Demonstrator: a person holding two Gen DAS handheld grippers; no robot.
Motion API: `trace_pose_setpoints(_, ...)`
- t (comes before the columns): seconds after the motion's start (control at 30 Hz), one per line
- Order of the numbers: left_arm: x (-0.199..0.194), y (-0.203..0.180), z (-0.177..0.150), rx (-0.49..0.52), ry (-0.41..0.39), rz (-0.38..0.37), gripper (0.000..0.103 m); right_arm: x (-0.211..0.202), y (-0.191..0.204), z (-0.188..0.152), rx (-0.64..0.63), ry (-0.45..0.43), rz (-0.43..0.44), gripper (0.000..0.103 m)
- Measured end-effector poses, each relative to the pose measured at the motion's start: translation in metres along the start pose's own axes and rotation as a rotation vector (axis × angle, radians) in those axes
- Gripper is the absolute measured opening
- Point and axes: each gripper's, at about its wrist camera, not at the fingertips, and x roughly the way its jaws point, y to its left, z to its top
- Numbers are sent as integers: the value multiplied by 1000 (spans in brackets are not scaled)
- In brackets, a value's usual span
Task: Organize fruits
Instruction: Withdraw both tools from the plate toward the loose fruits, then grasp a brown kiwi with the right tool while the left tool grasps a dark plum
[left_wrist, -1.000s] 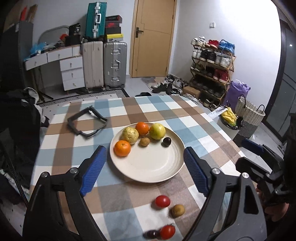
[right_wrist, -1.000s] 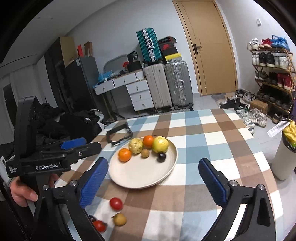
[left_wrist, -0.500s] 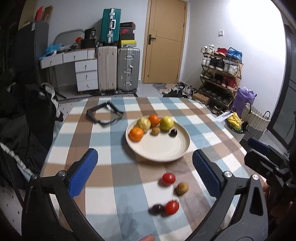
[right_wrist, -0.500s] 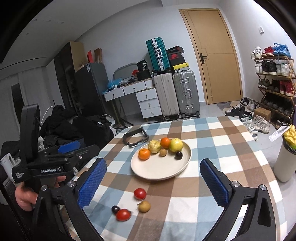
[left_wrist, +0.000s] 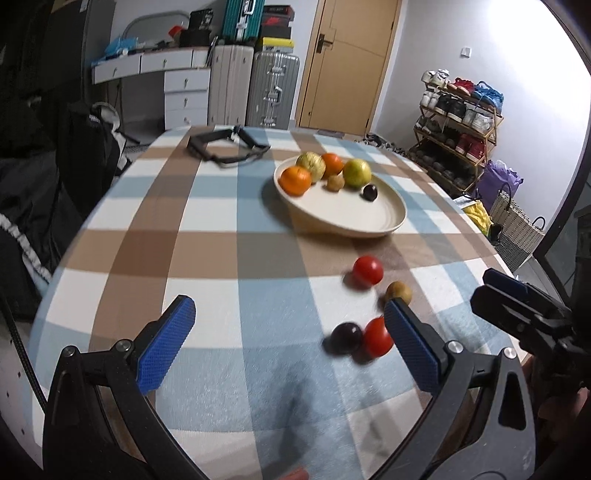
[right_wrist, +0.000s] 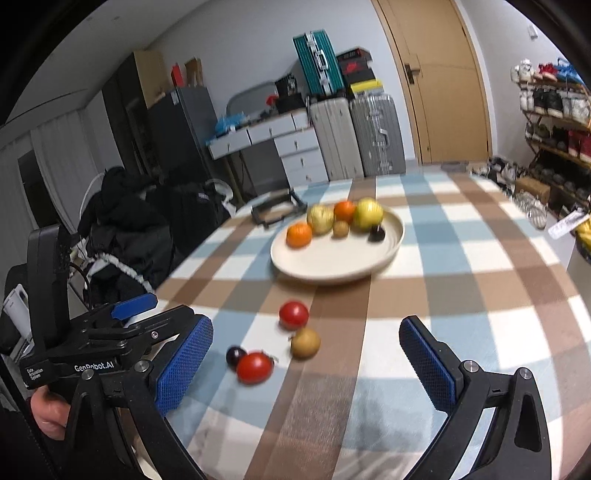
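A cream plate (left_wrist: 373, 216) (right_wrist: 332, 258) on the checked tablecloth holds two oranges, two yellow-green fruits, a small brown fruit and a dark plum. On the cloth in front of it lie two red tomatoes (left_wrist: 368, 269) (left_wrist: 376, 336), a brown fruit (left_wrist: 399, 291) and a dark plum (left_wrist: 346, 336). In the right wrist view they are the tomatoes (right_wrist: 293, 314) (right_wrist: 254, 367), brown fruit (right_wrist: 305, 342) and plum (right_wrist: 235, 355). My left gripper (left_wrist: 286, 349) is open and empty, near the loose fruits. My right gripper (right_wrist: 306, 369) is open and empty, just behind them.
A black folded frame (left_wrist: 225, 147) lies at the table's far left. The table edge runs close on the left, with dark bags (right_wrist: 129, 221) beyond. Suitcases, drawers, a door and a shoe rack (left_wrist: 458, 122) stand behind.
Both grippers have pulled back and dropped lower toward the table's near edge. The loose fruits now sit close in front of the fingers. All fruits lie where they were.
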Motion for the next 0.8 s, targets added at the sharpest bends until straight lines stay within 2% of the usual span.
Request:
trace_pose_setpoints(0.23,15,17,-6,-32,31,-12,102,27,-7,-7,24,88,-9,103)
trace_pose_setpoints(0.53,27,24,-7,-50,61,-38,102,60,-11,-5,43,173,24,101)
trace_pose_setpoints(0.6,29,22,-6,-46,66,-42,102,67,-14,-4,57,190,31,93)
trace_pose_setpoints(0.63,30,22,-6,-43,70,-44,102,70,-14,-3,61,197,37,85)
trace_pose_setpoints(0.7,31,21,-5,-38,71,-53,102,78,-16,-3,75,223,39,82)
trace_pose_setpoints(0.8,34,19,-4,-32,76,-63,102,83,-17,-3,80,239,44,69)
